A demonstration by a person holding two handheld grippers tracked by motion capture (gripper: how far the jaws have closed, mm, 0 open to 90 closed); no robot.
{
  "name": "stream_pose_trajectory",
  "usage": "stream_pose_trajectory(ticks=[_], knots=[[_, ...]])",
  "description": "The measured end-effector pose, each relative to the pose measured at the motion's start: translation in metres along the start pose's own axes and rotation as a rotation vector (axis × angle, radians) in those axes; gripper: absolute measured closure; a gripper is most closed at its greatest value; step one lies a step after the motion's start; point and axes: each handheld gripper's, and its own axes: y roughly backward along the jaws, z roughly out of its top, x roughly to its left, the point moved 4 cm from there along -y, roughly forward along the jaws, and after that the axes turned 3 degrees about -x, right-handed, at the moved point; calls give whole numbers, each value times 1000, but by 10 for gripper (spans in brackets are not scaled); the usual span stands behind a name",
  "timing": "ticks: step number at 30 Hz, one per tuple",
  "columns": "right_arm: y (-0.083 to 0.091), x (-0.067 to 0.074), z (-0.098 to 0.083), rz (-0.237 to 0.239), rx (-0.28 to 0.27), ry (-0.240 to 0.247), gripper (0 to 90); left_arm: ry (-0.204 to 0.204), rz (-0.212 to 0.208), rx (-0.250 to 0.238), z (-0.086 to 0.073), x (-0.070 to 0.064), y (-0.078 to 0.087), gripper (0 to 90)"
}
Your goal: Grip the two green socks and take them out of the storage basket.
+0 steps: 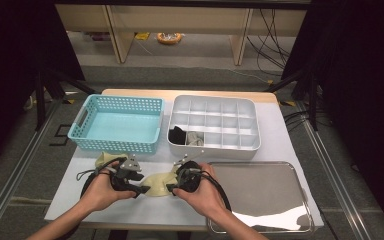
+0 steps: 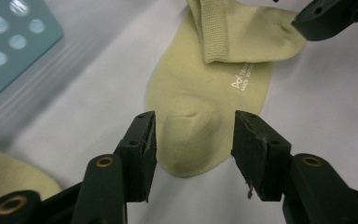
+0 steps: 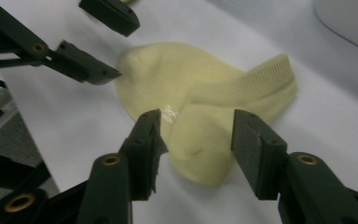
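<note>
The folded yellow sock [image 2: 200, 107] lies between both open claws, left gripper [image 2: 193, 149] and right gripper [image 3: 196, 149]; neither seems to pinch it.

Bright overhead light, dark surroundings, glare on tray [image 1: 280, 212], blurred close-ups

The pale yellow-green sock [image 1: 159, 184] lay flat on the white table cover in the lower middle of the high view, partly folded over itself. In the left gripper view its rounded toe sat at lower centre, the ribbed cuff was doubled back across the body at the top of the frame, and small white lettering showed just below that fold. In the right gripper view the cuff stretched toward the right of centre.
</note>
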Motion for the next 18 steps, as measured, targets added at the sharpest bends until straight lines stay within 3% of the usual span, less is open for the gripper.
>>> stream_pose_trajectory(ticks=[2, 3, 7, 8, 10, 11, 13, 15, 17, 18], knots=[[-2, -1, -2, -15, 23, -8, 482, -3, -3, 3, 1, 0, -2, 512], [-4, -2, -3, -19, 33, -3, 473, -36, -9, 36, 0, 2, -1, 524], [-8, 1, -10, -36, 89, -9, 480, -36, -6, 41, 0, 0, -4, 571], [-12, 0, -10, -28, 71, 41, 488, -47, -4, 43, 0, 1, -4, 583], [-13, 1, -11, -46, 83, 58, 551, -53, -6, 51, -1, 0, -6, 610], [-13, 1, -11, -55, 84, 63, 598, 2, -4, 18, -1, -4, -10, 620], [-12, 0, -11, -68, 99, 56, 732, -55, -1, 60, -3, -1, -9, 652], [-10, -2, -10, -67, 96, 54, 827, -56, 1, 68, -3, -2, -10, 683], [-8, -4, -10, -74, 96, 37, 856, -43, 4, 73, -4, -3, -11, 709], [-8, -5, -10, -69, 95, 24, 861, -56, 8, 77, -4, -3, -12, 724]])
